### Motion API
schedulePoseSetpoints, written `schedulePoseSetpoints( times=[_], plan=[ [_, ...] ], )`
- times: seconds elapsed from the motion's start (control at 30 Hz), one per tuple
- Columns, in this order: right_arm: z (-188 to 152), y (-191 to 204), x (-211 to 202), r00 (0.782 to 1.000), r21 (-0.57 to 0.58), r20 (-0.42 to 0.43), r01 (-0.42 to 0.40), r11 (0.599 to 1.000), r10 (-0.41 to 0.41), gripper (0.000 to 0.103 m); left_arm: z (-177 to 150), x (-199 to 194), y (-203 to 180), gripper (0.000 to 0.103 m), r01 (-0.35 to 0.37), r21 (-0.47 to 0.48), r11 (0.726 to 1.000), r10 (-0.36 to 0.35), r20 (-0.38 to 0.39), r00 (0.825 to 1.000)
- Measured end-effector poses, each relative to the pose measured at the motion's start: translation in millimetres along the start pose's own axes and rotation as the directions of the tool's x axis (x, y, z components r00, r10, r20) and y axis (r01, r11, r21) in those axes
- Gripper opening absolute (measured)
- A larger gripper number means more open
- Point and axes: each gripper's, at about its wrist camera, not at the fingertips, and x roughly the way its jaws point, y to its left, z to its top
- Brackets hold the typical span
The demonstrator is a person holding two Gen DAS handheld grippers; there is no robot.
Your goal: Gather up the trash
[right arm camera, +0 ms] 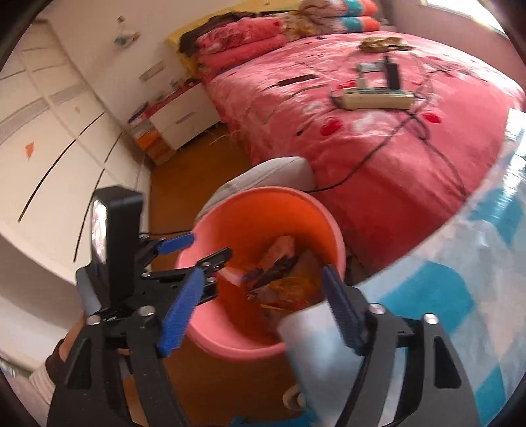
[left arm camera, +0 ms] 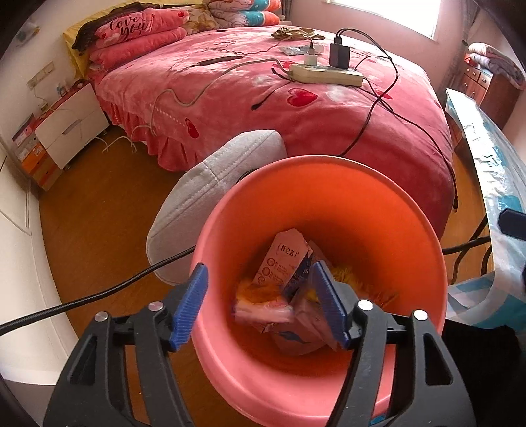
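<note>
While both tongs hang open and empty over the pink trash bucket (left arm camera: pixel 328 210) beside the bed (left arm camera: pixel 296 98), a white paper cup (right arm camera: pixel 315 348) tips just inside the right tongs (right arm camera: pixel 259 315), nearer than the left tongs (left arm camera: pixel 263 305).

A bedroom in daylight: a bed (left arm camera: pixel 296 108) under a pink heart-print blanket fills the far side, folded pink quilts (left arm camera: pixel 138 39) stacked at its head. A bright window (left arm camera: pixel 394 13) glows at far right. To the left, a white nightstand (left arm camera: pixel 70 126) stands against a pale wall (left arm camera: pixel 19 75); wooden floor (left arm camera: pixel 98 197) runs between. A wooden dresser (left arm camera: pixel 486 88) sits far right.
</note>
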Motion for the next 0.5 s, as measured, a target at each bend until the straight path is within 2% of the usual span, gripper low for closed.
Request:
schedulePoseSetpoints(
  times=[0.1,0.13,0.23,0.33,0.5],
  plan=[
    [-6.1,-8.2,-13.4,0.998,0.007,0.03,0.047,0.999,-0.047,0.085,0.9,-3.1,-6.1,0.077,-0.02,0.022,1.0,0.019,0.012,1.0],
    [-7.7,-10.4,-17.0,0.997,0.008,0.036,0.065,0.998,-0.066,0.088,1.1,-5.0,-8.3,0.083,-0.043,0.033,0.998,0.043,0.021,0.999],
    [-15.0,-18.3,-29.4,0.994,0.009,0.063,0.094,0.995,-0.095,0.089,2.6,-14.4,-17.2,0.085,-0.099,0.082,0.992,0.094,0.066,0.993],
    [-21.1,-23.5,-39.8,0.987,0.013,0.08,0.139,0.99,-0.139,0.09,5.0,-21.8,-20.4,0.086,-0.098,0.085,0.991,0.092,0.077,0.993],
    [-31.9,-35.1,-60.8,0.983,0.054,0.11,0.144,0.988,-0.149,0.09,10.4,-36.2,-28.5,0.088,-0.083,0.079,0.993,0.075,0.104,0.992]
  ],
)
